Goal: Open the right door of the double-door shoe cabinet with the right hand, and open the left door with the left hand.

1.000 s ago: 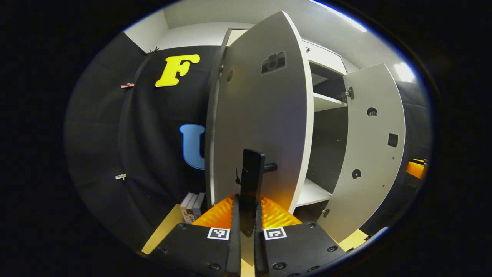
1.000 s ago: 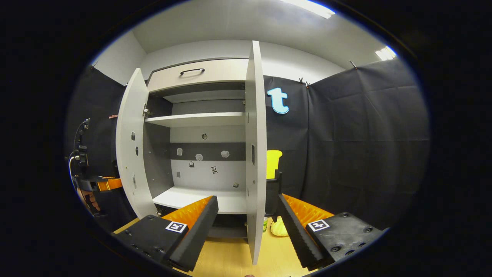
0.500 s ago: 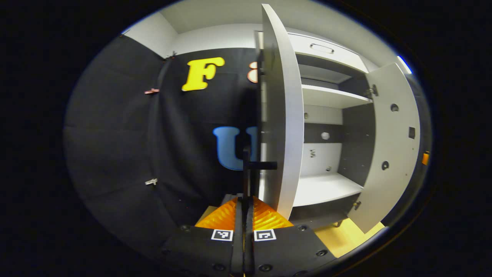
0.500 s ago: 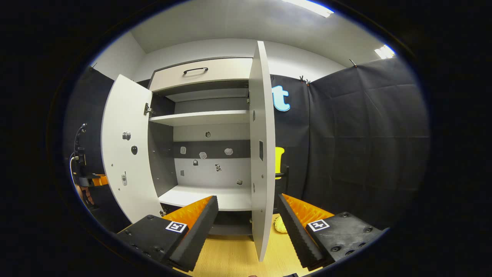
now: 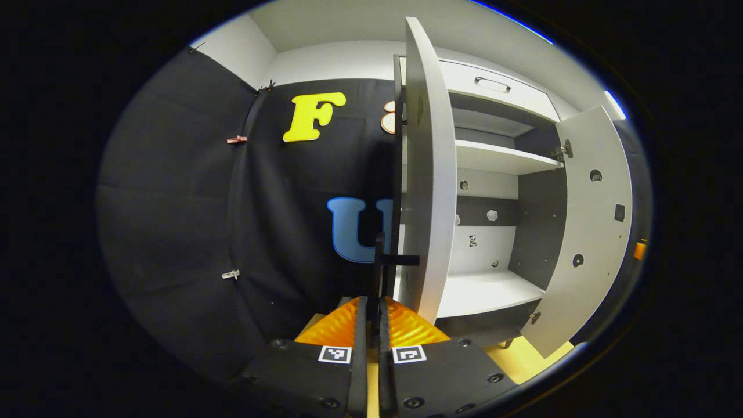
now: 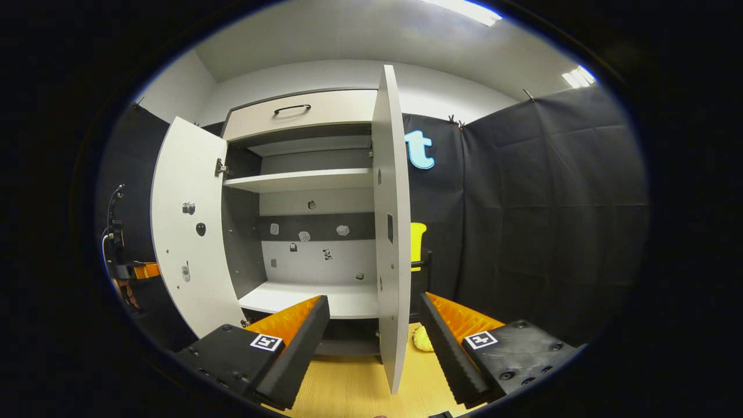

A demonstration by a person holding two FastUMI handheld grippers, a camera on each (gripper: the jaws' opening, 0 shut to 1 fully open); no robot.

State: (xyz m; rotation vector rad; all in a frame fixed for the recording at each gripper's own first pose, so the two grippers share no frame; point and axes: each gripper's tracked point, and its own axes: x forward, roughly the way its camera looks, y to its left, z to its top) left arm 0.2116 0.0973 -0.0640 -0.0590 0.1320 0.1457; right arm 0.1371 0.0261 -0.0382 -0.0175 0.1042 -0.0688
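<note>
Black cloth walls [image 6: 551, 220]; white ceiling [image 6: 348, 40] with strip light [image 6: 464, 10] at one o'clock; wooden floor [image 6: 348, 395].

L door [image 5: 429, 191] swung from half-open 1 s ago, face toward my L cam, to edge-on now. My L gripper [image 5: 371, 325] went round w/ it, fingers [image 5: 361, 342] clamped on the door handle [image 5: 380, 273] the whole way. Cabinet interior [image 5: 487, 232], shelves and back wall, came into L gripper view at 3 o'clock. In R gripper view the L door [image 6: 188, 232] went from thin sliver at 9 o'clock to broad panel showing its inner face. R door [image 6: 392, 232] drifted slightly; its handle [image 6: 426, 264] slipped back out from between my R fingers [image 6: 296, 342], now farther off at 1 o'clock.
</note>
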